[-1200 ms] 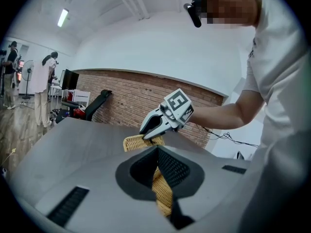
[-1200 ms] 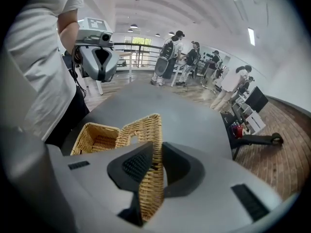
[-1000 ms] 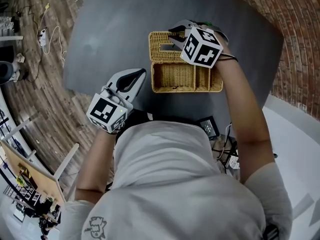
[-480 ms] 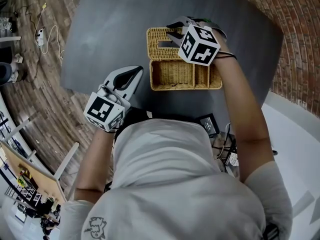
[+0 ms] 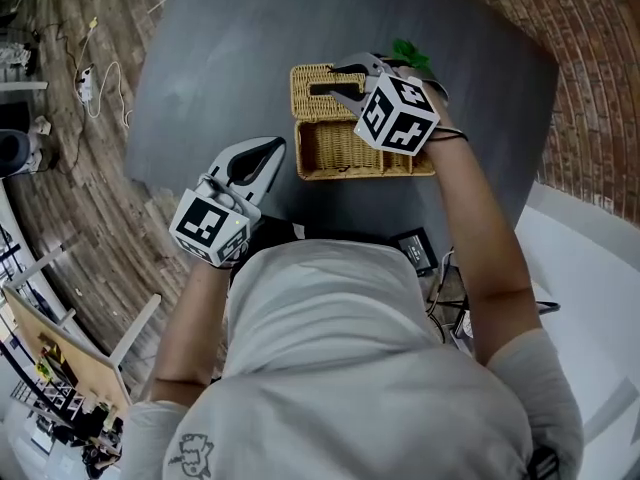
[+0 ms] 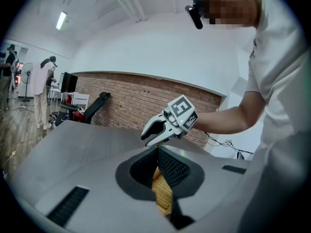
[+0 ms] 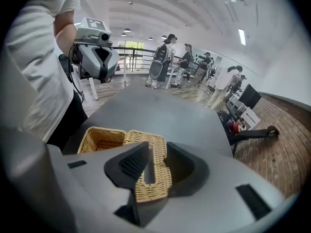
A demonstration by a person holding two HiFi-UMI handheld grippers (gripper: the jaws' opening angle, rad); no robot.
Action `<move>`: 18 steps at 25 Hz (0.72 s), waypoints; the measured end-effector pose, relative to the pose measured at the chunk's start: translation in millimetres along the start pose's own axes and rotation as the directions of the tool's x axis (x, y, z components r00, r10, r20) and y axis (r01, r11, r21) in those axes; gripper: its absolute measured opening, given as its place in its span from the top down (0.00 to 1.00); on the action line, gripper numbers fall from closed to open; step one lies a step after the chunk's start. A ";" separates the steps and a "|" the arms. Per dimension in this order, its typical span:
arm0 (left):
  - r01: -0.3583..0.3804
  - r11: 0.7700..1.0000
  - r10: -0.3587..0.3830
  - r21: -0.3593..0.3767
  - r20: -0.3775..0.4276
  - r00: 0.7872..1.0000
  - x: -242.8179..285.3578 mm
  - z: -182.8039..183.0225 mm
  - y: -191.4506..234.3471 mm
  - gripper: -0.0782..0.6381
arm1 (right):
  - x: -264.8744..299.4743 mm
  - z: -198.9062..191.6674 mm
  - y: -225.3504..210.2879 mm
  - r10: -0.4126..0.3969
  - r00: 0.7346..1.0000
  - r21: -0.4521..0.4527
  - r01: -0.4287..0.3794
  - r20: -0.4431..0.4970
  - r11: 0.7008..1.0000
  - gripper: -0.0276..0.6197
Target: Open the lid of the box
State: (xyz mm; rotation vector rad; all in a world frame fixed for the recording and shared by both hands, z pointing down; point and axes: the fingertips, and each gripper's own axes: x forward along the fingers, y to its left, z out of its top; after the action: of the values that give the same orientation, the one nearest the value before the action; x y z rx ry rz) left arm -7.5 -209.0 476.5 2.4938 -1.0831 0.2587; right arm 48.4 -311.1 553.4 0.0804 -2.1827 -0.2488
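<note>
On the grey bench (image 5: 220,48) sits the wicker box (image 5: 350,173), its lid (image 5: 305,103) lying flat on the far side. The left claw (image 5: 283,145) is clenched on the box's wall. The right claw (image 5: 338,80) hovers over the lid, released, its jaws just opened.

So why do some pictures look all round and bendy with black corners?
Left gripper view: the wide lens bows the brick wall, darkens the corners, and the close wicker box is blurry. Right gripper view: same bend, ceiling lights glare white. Head view: no black corners.
</note>
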 end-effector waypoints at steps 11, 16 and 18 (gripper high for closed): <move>-0.004 0.999 0.004 0.037 0.021 1.000 -15.3 7.7 -26.3 0.88 | -41.0 4.4 49.4 -0.082 0.993 0.136 0.070 0.090 0.988 0.77; -0.013 0.998 0.011 0.054 0.035 0.999 -23.9 11.5 -39.3 0.88 | -68.9 16.8 66.7 -0.130 0.976 0.222 0.090 0.175 0.971 0.78; -0.015 0.999 0.013 0.051 0.042 0.999 -26.2 12.9 -44.4 0.88 | -77.0 20.4 74.3 -0.155 0.969 0.209 0.113 0.195 0.971 0.79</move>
State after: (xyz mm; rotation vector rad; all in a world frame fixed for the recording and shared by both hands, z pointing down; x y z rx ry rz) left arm 7.3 -170.1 443.4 2.5484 -1.1241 0.2424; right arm 79.5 -223.9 495.9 0.3278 -2.4117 -0.1207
